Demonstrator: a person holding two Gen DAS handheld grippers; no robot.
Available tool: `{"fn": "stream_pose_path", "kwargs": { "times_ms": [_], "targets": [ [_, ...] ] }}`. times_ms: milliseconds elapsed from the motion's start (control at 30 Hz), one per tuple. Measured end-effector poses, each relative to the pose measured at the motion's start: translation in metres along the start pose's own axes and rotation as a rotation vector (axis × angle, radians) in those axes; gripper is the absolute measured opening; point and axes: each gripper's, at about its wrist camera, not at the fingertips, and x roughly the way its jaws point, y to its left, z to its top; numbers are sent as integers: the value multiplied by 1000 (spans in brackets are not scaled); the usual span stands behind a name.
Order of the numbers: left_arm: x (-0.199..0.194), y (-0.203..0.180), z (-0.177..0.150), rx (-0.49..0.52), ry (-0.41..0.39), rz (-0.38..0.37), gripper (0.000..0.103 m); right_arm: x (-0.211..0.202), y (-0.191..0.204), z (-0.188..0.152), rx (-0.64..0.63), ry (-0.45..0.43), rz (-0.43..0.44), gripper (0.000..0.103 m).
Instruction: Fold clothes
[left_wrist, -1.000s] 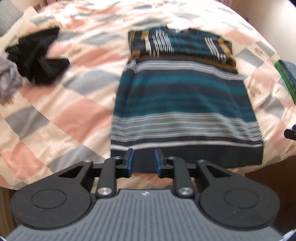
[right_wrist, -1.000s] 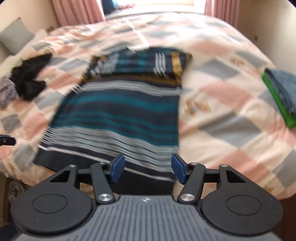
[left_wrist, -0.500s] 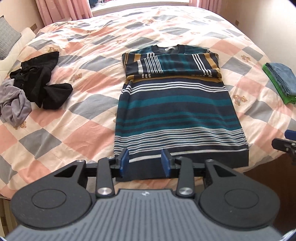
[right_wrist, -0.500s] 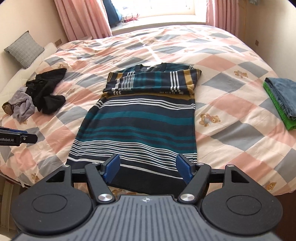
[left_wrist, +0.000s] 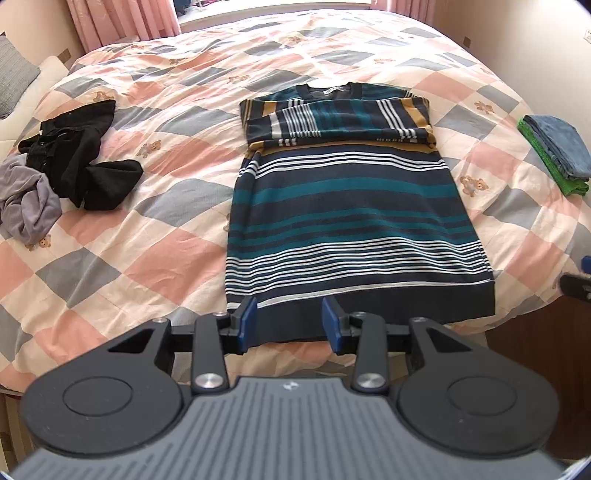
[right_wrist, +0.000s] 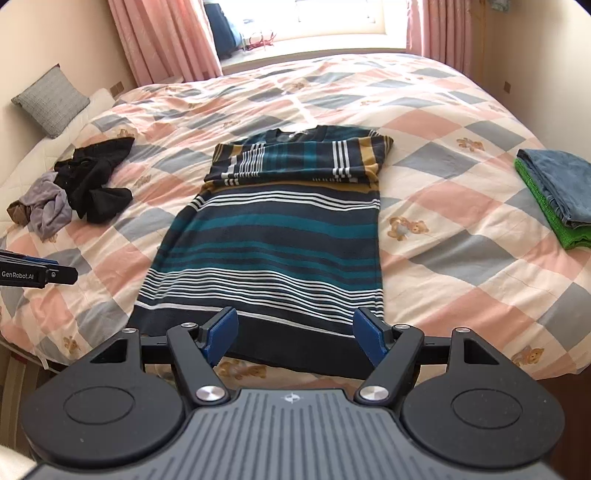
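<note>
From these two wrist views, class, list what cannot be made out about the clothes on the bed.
- Neck label on the striped sweater: too small to read, both views.
- Sweater's hem middle: hidden behind the right gripper, right view.
- Green cloth under the folded jeans: mostly covered, so its kind is unclear.
- Grey garment: crumpled, so its type is unclear.

A striped sweater in navy, teal and white lies flat on the bed, collar towards the window, hem at the near edge. Both sleeves are folded across the chest.
</note>
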Motion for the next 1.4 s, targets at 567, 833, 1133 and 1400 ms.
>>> {"fn": "stream_pose_path", "kwargs": {
  "times_ms": [567,833,1133,1400],
  "targets": [
    [121,37,-107,862,-145,279,34,88,-53,-55,-658,21,-153,71],
    [223,61,-173,1535,-316,318,36,175,-71,-119,-1209,1,-217,67],
    [267,101,-188,1915,-583,321,36,207,-97,-172,-1734,-153,-194,67],
    [289,121,-200,2083,-765,249,35,218,-92,-183,-1921,-298,-92,67]
  ]
}}
